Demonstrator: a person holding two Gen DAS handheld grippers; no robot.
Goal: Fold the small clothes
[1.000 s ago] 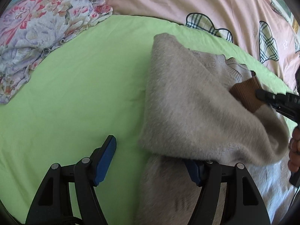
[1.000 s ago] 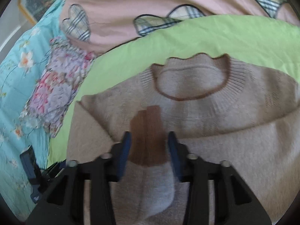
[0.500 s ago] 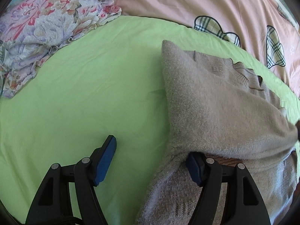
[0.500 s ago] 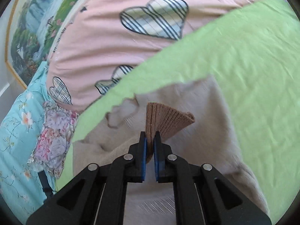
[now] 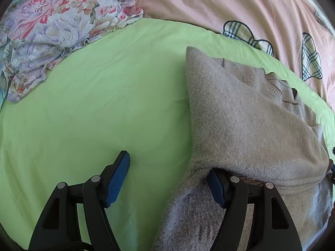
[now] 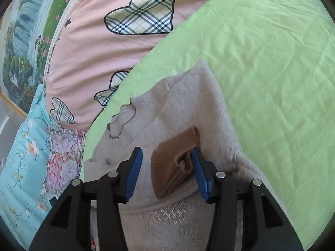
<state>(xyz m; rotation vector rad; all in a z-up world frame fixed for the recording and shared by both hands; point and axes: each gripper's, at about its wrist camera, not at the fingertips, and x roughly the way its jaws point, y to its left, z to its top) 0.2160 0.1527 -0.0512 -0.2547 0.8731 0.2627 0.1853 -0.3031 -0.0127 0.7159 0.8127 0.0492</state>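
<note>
A small beige knit sweater (image 5: 240, 113) lies on the green sheet (image 5: 104, 104), its left sleeve folded across the body. In the right wrist view the sweater (image 6: 188, 104) shows its neckline and a brown cuff (image 6: 173, 163). My right gripper (image 6: 166, 165) is open, its jaws on either side of the brown cuff, which rests on the sweater. My left gripper (image 5: 169, 171) is open; its right finger (image 5: 215, 186) sits under the folded sleeve's edge, its left finger over bare sheet.
A pink quilt with plaid hearts (image 5: 230, 6) lies along the far side of the bed. A floral cloth (image 5: 52, 27) is bunched at the far left. It also shows in the right wrist view (image 6: 62, 156), beside a turquoise floral cover (image 6: 23, 163).
My right gripper was open over the cuff, shut on it and carried it to the right, and now has opened, leaving the cuff on the sweater. My left gripper stayed open.
</note>
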